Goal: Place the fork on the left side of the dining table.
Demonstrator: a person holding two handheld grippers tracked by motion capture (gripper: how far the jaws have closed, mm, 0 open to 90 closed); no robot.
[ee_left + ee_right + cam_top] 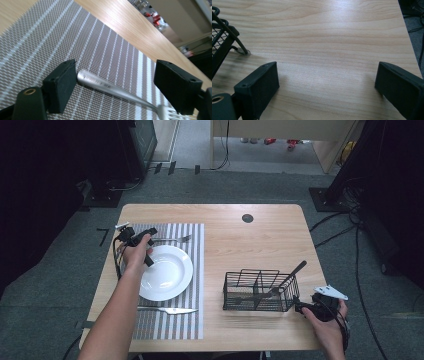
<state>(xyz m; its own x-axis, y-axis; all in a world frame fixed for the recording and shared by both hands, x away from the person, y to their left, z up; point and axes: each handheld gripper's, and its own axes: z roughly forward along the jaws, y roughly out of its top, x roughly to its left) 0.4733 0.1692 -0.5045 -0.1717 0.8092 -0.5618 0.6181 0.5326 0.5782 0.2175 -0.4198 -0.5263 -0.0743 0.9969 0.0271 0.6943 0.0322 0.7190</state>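
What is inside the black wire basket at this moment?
One utensil stands tilted in the wire basket; its handle sticks out over the right rim. Its lower end is blurred behind the mesh, so the type is unclear.

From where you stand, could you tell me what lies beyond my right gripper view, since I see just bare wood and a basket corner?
Observer: The wire basket holds one utensil, its handle leaning out toward the far right.
Operator: Thank you. Where is the left gripper, please?
Observer: The left gripper is open, jaws either side of a fork lying on the striped placemat.
Operator: Is anything else set out?
Observer: A white plate sits on the placemat, with a knife on its near side.
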